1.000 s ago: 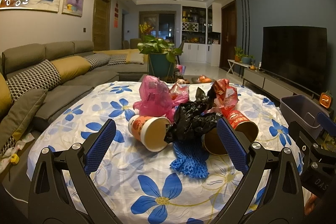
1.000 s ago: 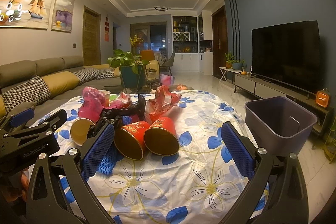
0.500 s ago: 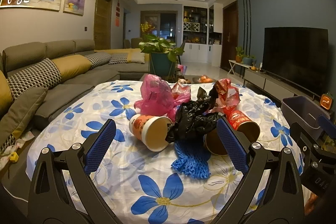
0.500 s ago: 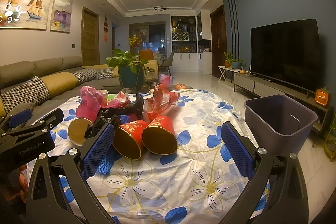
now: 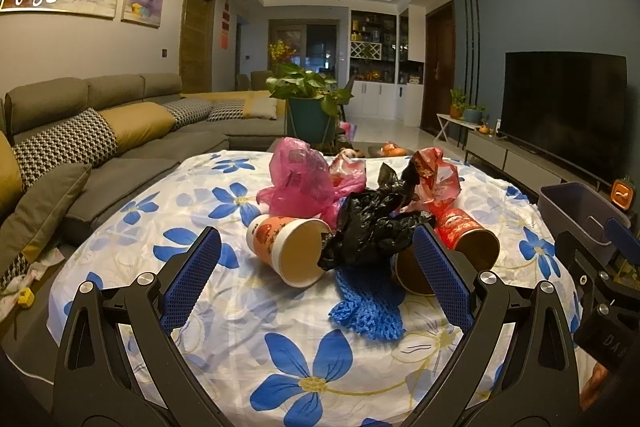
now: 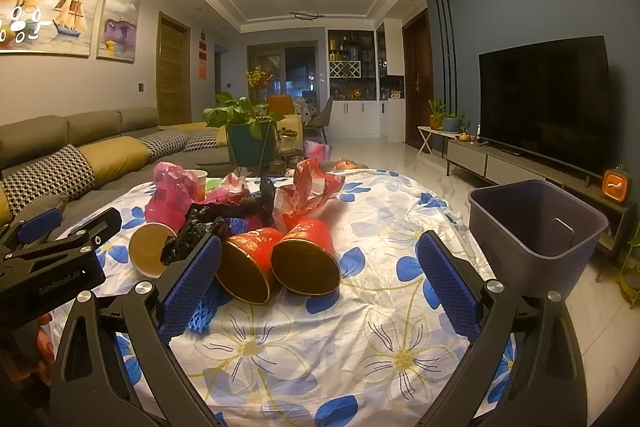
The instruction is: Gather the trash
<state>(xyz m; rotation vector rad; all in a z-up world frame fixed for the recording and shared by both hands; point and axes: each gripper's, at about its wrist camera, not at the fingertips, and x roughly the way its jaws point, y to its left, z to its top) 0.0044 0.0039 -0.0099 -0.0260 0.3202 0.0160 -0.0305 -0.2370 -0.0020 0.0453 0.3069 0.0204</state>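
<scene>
Grippers: left hand-held gripper (image 5: pixel 316 273) and right hand-held gripper (image 6: pixel 318 277), both with jaws spread wide, empty, above the near edge of the tabletop (image 5: pixel 240 311).
Trash location: one heap mid-tabletop, just ahead of both grippers.
Cups: three on their sides, mouths toward the cameras: one white-rimmed orange cup (image 5: pixel 290 251) and two red cups (image 6: pixel 304 257), touching each other.
Bags: one black bag (image 5: pixel 372 231) draped over the cups; one pink bag (image 5: pixel 298 183) behind; one red wrapper (image 5: pixel 434 175).
Net: one blue mesh piece (image 5: pixel 370 307), touching the cloth under the black bag.
Bin: one grey bin (image 6: pixel 536 227) beside the tabletop's right edge.
View difference: right wrist shows the bin's empty inside and an upright cup (image 6: pixel 197 182) behind the pink bag; left wrist shows the mesh whole.
Change: heap unmoved since the earlier frames; both grippers shifted only slightly.
</scene>
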